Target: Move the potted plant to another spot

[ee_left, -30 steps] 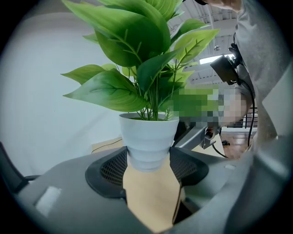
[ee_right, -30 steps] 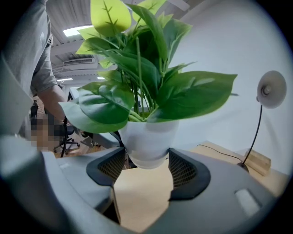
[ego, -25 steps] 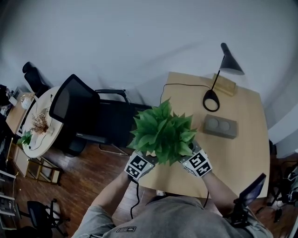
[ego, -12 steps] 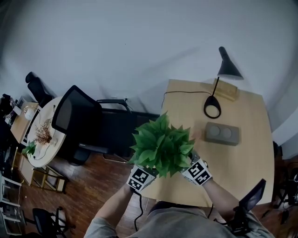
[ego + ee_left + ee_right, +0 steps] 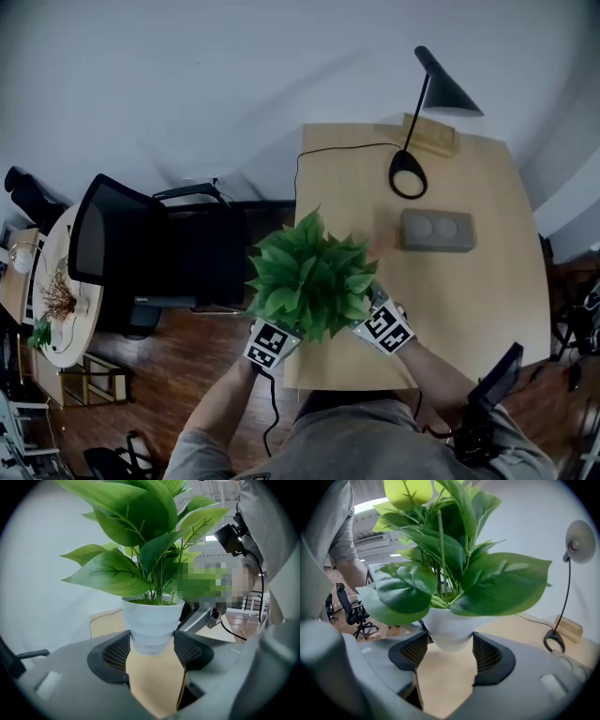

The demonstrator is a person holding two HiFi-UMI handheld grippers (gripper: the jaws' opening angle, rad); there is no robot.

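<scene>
— Head view: we look down on the wooden table (image 5: pixel 469 300), with the potted plant (image 5: pixel 309 281) at its near left edge and its leaves hiding the pot.

— Our gripper views show more: the left gripper (image 5: pixel 151 648) and right gripper (image 5: pixel 449 649) each pinch the white ribbed pot (image 5: pixel 152 620) between black mesh pads (image 5: pixel 116 652).

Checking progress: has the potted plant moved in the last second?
Yes. In the head view the potted plant sits farther from the grey block, nearer the person's edge of the table.
</scene>
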